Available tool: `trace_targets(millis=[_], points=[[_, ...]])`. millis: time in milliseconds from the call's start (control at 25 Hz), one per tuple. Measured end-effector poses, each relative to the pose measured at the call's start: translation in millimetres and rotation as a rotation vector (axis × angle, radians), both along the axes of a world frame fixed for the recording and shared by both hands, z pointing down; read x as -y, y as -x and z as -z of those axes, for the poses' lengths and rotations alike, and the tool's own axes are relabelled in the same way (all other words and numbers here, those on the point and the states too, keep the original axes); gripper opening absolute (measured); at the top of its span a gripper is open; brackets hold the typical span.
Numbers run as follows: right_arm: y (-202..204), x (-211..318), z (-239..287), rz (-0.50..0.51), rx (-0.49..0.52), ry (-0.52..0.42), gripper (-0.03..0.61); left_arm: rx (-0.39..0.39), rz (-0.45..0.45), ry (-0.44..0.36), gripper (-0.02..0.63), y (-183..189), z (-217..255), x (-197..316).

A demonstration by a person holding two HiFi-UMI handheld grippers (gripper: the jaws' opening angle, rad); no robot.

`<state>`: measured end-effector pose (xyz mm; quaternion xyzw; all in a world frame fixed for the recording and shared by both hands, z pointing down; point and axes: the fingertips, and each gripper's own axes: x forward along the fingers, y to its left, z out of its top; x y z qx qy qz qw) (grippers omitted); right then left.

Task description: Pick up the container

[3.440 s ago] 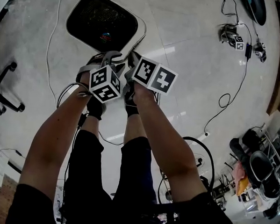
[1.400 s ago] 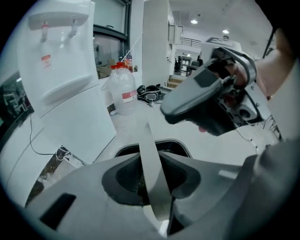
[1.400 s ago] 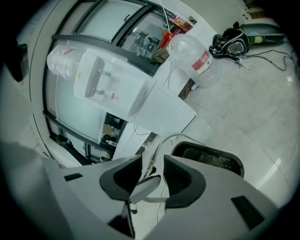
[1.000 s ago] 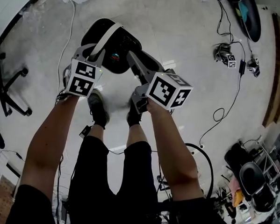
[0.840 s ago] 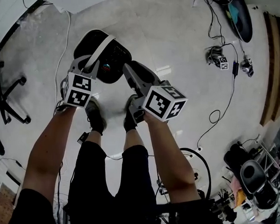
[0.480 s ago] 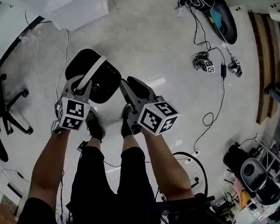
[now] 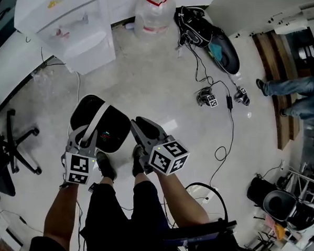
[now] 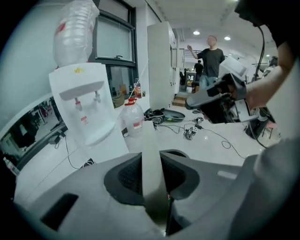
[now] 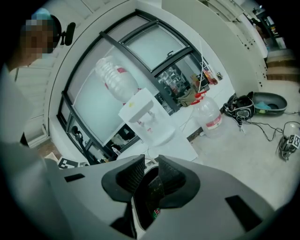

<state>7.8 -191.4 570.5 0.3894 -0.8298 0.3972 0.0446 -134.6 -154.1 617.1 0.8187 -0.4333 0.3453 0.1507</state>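
Head view: high overhead, steeply down onto floor (image 7: 164, 91). Left gripper view: close behind own jaws, facing near level, water dispenser (image 8: 86, 108) upper left. Right gripper view: likewise, dispenser centre. All three share dispenser, container (image 7: 117, 129).

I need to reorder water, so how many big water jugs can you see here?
2. An upturned jug sits on the white dispenser; a standing jug is on the floor beside it. More may be hidden behind it.
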Motion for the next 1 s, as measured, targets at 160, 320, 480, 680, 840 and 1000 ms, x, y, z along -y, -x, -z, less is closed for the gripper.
trace_targets(millis=[160, 320, 480, 680, 840, 1000], points=[[-0.3, -1.5, 46.5, -0.004, 0.002, -0.039, 0.075, -0.011, -0.01, -0.031, 0.083, 0.5, 49.2, -4.9], [-2.4, -3.6, 89.4, -0.012, 0.006, -0.068, 0.066, -0.014, -0.005, -0.047, 0.083, 6.1, 93.4, -13.1], [-4.5, -4.3, 129.5, -0.003, -0.007, -0.096, 0.058, -0.035, 0.022, -0.045, 0.083, 10.9, 128.9, -18.7], [-2.9, -5.7, 182.2, 0.016, -0.024, -0.148, 0.055, -0.061, 0.051, -0.058, 0.083, 14.4, 178.7, -23.9], [-1.3, -1.7, 221.6, 0.028, -0.034, -0.2, 0.049, -0.089, 0.053, -0.11, 0.083, 14.6, 217.7, -17.9], [1.1, -11.3, 261.3, 0.039, -0.044, -0.225, 0.046, -0.108, 0.044, -0.141, 0.083, 12.5, 260.4, -26.7]])
